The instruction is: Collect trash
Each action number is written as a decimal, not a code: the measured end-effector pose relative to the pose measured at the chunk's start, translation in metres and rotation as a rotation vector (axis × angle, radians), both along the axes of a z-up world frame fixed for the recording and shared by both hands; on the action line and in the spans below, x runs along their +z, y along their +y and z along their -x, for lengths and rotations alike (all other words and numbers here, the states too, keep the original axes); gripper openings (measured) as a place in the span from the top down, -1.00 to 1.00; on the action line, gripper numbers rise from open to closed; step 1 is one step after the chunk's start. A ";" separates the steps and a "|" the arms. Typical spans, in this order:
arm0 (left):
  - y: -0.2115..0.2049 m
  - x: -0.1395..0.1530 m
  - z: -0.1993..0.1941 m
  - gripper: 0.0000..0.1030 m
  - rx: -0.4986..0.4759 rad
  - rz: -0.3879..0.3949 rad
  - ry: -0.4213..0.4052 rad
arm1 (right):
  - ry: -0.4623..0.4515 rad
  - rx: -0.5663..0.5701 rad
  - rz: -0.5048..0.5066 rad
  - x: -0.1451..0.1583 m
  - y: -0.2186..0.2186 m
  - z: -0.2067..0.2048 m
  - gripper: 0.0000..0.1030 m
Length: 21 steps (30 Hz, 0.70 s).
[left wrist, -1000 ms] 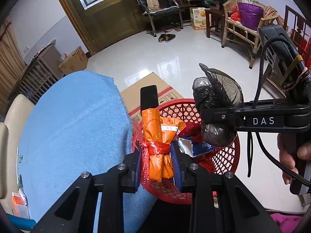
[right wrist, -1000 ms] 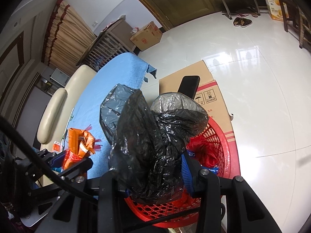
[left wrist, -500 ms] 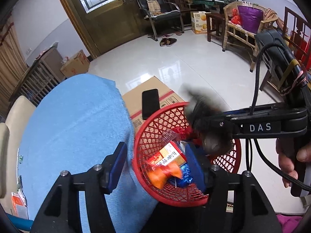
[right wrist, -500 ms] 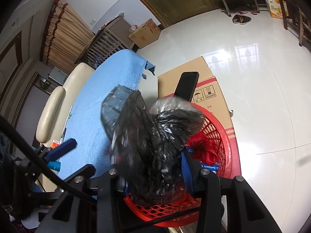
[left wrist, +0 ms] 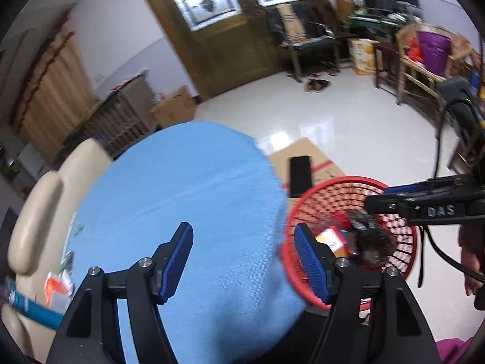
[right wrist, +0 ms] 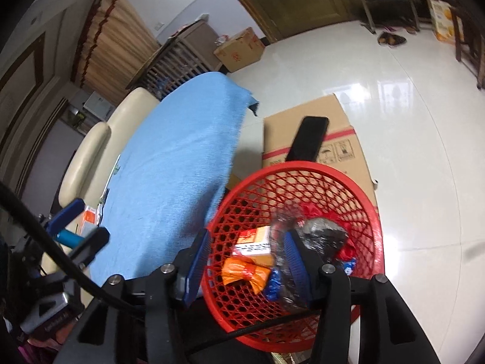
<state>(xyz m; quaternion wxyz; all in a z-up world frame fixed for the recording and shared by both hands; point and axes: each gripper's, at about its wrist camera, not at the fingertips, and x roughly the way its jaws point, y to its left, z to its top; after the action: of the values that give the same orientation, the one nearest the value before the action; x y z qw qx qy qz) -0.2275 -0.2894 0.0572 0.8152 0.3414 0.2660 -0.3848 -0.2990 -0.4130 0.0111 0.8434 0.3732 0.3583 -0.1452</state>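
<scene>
A red mesh basket (right wrist: 360,194) stands beside the blue-clothed table (right wrist: 182,163). In it lie an orange wrapper (right wrist: 245,273), a small orange and white box (right wrist: 253,239) and a black plastic bag (right wrist: 324,233), which looks blurred. My right gripper (right wrist: 245,264) is open and empty just above the basket. My left gripper (left wrist: 242,257) is open and empty over the table's edge, with the basket (left wrist: 400,233) to its right. The right gripper's side (left wrist: 436,209) shows in the left wrist view, above the basket.
A cardboard box (right wrist: 309,127) with a black phone (right wrist: 309,136) on it lies on the floor behind the basket. A cream sofa (left wrist: 36,203) runs along the table's far side, with small items (left wrist: 57,285) on it. The white tiled floor (right wrist: 409,97) spreads to the right.
My left gripper opened and dropped the orange wrapper into the basket, then swung left over the table. My right gripper opened and the black bag fell into the basket.
</scene>
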 end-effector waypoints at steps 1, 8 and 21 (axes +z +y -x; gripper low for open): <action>0.007 0.004 -0.006 -0.48 0.029 0.011 -0.005 | -0.003 0.014 0.020 0.006 0.005 -0.004 -0.06; 0.069 0.035 -0.043 -0.52 0.258 0.092 -0.101 | -0.045 0.133 0.223 0.059 0.058 -0.043 -0.06; 0.173 0.063 -0.094 -0.56 0.540 0.223 -0.112 | -0.130 0.257 0.478 0.124 0.171 -0.109 -0.08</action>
<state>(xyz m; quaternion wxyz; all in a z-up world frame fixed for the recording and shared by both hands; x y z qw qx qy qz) -0.1331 -0.1163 0.1199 0.9340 0.1874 0.2579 -0.1615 -0.1899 -0.2421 0.1346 0.9402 0.1236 0.3034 -0.0932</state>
